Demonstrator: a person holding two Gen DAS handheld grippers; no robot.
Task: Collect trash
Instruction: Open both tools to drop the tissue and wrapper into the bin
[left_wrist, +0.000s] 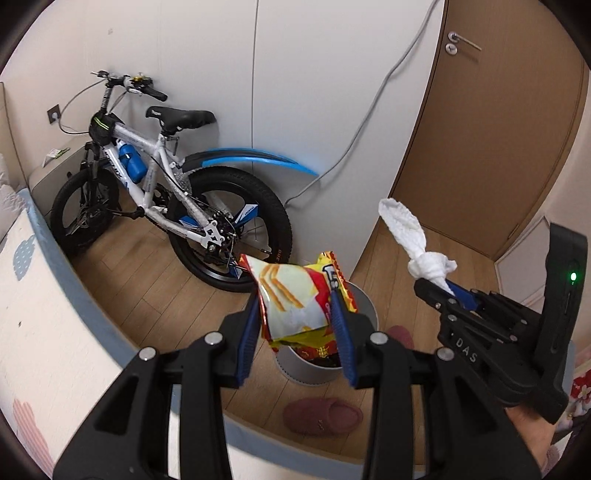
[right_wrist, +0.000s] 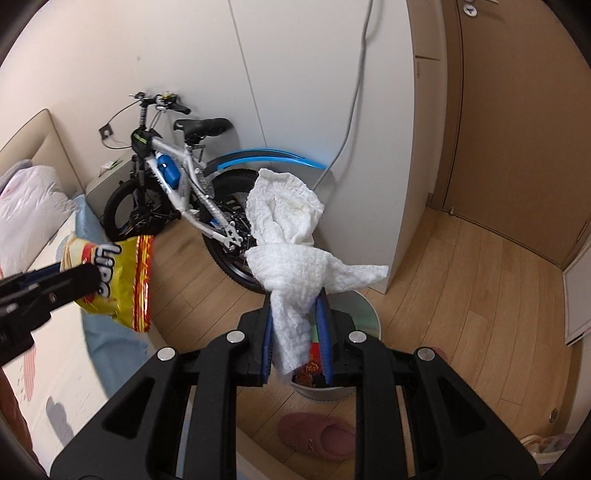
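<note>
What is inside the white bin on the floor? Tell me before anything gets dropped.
The white bin already holds red and dark printed wrappers and something pale green. The knotted white cloth and the right gripper cover most of its opening, so how full it is cannot be told.

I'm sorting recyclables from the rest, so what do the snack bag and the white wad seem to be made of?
The snack bag looks like thin plastic film with a glossy printed face; it creases sharply and its edges shine. The white wad looks like soft embossed paper towel or tissue, matte, knotted and limp, though thin cloth cannot be ruled out.
</note>
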